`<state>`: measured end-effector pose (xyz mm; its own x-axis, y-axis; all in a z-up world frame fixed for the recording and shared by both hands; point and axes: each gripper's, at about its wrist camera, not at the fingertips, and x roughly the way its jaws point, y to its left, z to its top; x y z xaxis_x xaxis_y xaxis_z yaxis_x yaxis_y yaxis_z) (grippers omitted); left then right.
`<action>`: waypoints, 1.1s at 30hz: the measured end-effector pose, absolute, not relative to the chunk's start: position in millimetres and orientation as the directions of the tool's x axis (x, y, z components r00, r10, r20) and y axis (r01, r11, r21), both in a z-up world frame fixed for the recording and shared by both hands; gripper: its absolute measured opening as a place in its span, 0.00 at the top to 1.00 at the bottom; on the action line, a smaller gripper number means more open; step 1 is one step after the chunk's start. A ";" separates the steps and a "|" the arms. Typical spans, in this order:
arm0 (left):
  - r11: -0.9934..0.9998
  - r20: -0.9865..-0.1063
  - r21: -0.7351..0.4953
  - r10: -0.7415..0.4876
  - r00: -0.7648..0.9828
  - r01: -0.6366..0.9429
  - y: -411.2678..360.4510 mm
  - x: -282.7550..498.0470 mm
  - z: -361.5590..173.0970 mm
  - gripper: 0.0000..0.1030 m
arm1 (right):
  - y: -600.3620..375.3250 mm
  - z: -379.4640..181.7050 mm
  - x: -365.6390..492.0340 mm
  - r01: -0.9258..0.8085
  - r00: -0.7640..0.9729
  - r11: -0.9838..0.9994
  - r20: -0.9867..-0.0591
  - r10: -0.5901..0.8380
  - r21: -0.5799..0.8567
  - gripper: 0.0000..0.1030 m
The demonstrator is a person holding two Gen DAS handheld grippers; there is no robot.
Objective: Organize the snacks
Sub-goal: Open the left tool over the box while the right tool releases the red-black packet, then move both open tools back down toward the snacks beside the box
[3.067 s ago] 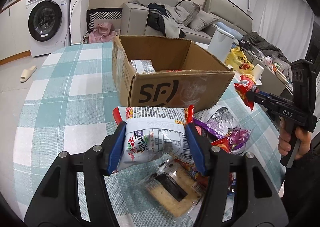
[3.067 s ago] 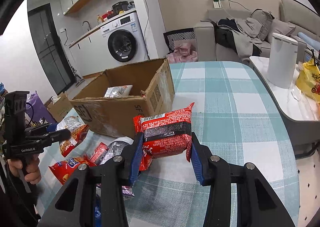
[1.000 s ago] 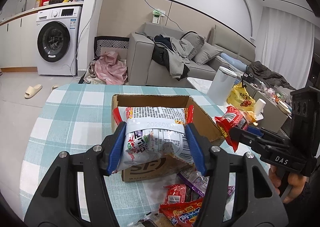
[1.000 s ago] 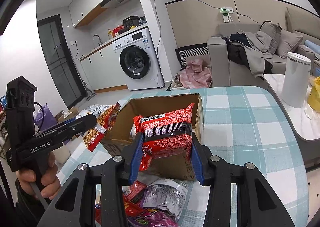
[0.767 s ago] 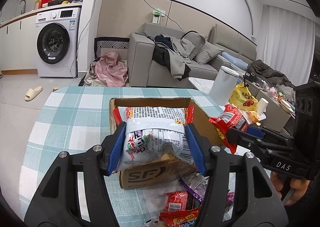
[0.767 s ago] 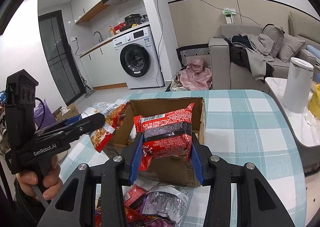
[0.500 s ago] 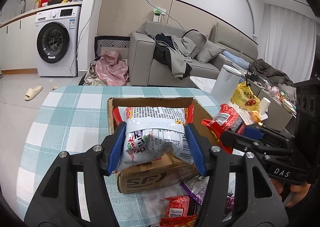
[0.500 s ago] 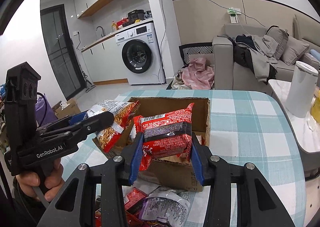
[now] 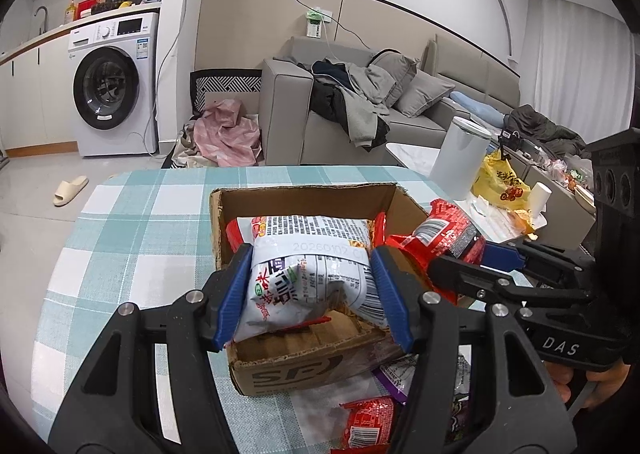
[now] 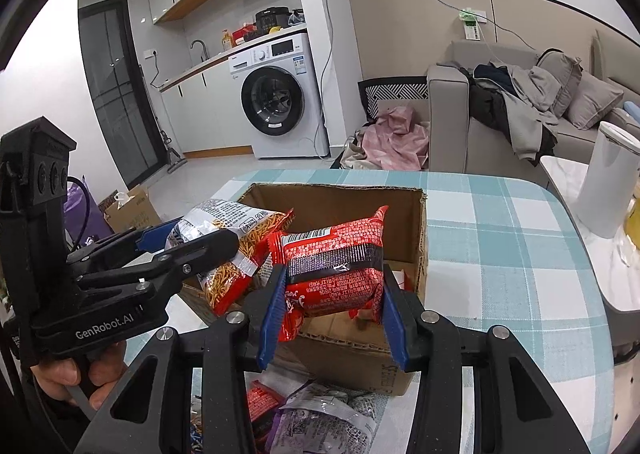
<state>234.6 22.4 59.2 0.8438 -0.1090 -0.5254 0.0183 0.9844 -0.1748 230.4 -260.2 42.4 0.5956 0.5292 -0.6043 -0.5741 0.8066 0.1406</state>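
Hovering over the cardboard box (image 9: 296, 370) — both grippers clamping snack packets.

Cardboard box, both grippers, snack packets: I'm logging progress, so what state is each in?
Brown cardboard box: open-topped, upright.
Left gripper: shut on white printed snack bag, above the box.
Right gripper: shut on red snack packet, above the box.
Loose packets: lying on the checked tablecloth.

The box (image 9: 304, 368) stands open-topped with bare floor inside near its front wall, but both tongs, left (image 9: 308, 294) and right (image 10: 332, 314), crowd its mouth side by side, and loose packets (image 10: 316, 418) clutter the counter (image 9: 132, 226) just before it.
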 end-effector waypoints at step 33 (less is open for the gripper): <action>0.996 -0.516 -0.091 -0.069 0.854 0.025 19.3 158.7 70.4 0.01 | -305.1 57.2 180.5 -0.566 0.596 0.801 -0.574 0.562 0.196 0.00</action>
<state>158.7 19.3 70.4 0.8541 -0.0689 -0.5156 0.0253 0.9955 -0.0911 180.5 -305.1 57.2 0.5964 0.5616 -0.5736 -0.5656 0.8010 0.1962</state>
